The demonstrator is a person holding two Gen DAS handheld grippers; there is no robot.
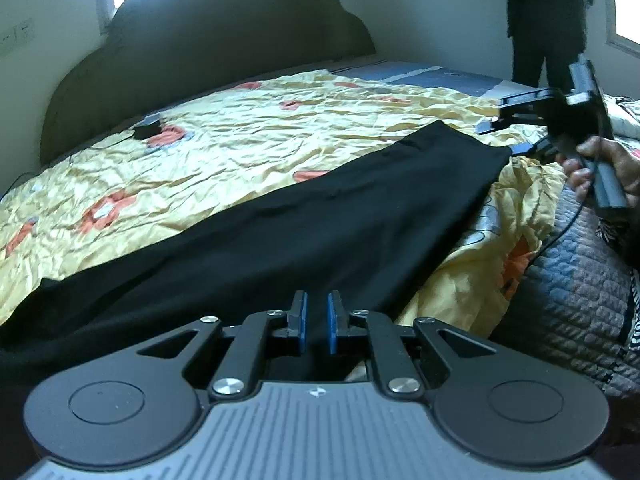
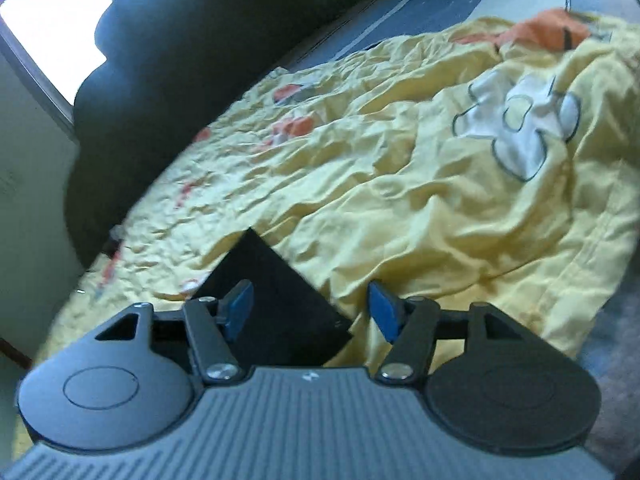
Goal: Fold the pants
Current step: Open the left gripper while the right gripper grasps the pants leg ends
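Black pants (image 1: 320, 216) lie stretched in a long band across the yellow bedsheet (image 1: 224, 148). My left gripper (image 1: 316, 320) is shut on the near end of the pants, with black cloth between its blue pads. At the far end, a hand (image 1: 608, 164) holds my right gripper (image 1: 496, 114) just above the cloth's edge. In the right wrist view, my right gripper (image 2: 312, 304) is open. A pointed corner of the pants (image 2: 272, 292) lies between its jaws, and neither pad touches it.
The crumpled yellow sheet (image 2: 400, 184) has orange and white flowers. A dark headboard (image 1: 208, 40) stands at the back. A small black device (image 1: 146, 128) with a cable lies on the bed. A grey quilted blanket (image 1: 580, 300) is at the right. A person in dark clothes (image 1: 548, 20) stands beyond the bed.
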